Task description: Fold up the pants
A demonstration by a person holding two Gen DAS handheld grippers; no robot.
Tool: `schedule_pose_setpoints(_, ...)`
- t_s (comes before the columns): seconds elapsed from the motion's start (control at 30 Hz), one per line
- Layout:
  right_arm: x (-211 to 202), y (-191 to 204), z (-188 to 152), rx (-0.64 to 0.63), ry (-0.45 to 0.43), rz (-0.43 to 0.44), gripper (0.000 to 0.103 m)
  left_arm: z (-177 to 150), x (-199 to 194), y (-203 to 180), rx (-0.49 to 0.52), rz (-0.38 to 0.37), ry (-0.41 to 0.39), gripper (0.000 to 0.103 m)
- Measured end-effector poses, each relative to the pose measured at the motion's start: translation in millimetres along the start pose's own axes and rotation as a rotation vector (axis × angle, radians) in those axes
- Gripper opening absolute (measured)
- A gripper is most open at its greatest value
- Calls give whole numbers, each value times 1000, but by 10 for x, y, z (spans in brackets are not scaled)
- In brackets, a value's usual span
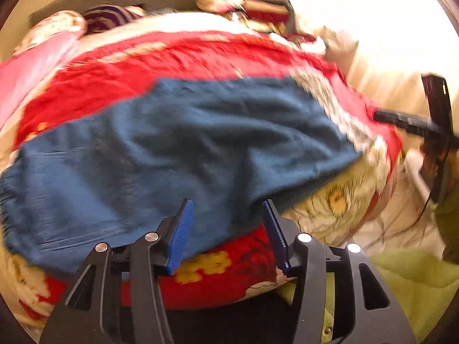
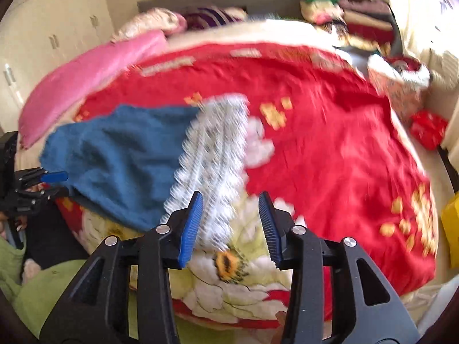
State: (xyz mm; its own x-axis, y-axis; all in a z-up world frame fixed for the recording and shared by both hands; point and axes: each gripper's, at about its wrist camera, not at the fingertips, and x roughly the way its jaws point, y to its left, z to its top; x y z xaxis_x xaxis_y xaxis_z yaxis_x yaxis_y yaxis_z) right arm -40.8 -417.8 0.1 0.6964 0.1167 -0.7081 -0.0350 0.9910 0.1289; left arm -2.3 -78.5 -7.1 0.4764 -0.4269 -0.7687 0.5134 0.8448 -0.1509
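Blue pants (image 1: 172, 149) lie spread across a red flowered bedspread (image 1: 172, 60). A grey-white patterned band (image 2: 212, 154) runs along their right end; it also shows in the left wrist view (image 1: 335, 109). My left gripper (image 1: 228, 229) is open, its blue pads at the pants' near edge, holding nothing. My right gripper (image 2: 231, 223) is open and empty, above the near end of the patterned band. In the right wrist view the pants (image 2: 120, 154) lie to the left, with the left gripper (image 2: 43, 183) at their left edge. The right gripper (image 1: 413, 123) shows at the right of the left wrist view. Both views are motion blurred.
A pink blanket (image 2: 86, 77) lies along the bed's far left. Pillows (image 2: 160, 20) and stacked folded clothes (image 2: 358, 14) sit at the head of the bed. A green cloth (image 1: 416, 281) lies below the near edge. White cupboards (image 2: 51, 34) stand at left.
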Motion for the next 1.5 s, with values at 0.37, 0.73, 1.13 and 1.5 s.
schedule_pose_setpoints(0.37,521,426,-88,-120,110,86,34,-211,-577,1432,-471,462,-63,84)
schedule_pose_setpoints(0.73,549,379,-149,-124,143,92,34,-45,-503,1720,-521,450,-120,45)
schedule_pose_setpoints(1.13,276,321,88,-90,16,132,37,18,-909,1536,-428,567,-246,73)
schedule_pose_setpoints(1.5,936,-382,1101,156,43,193,37,1029,-117,834,-204,227,-163,73)
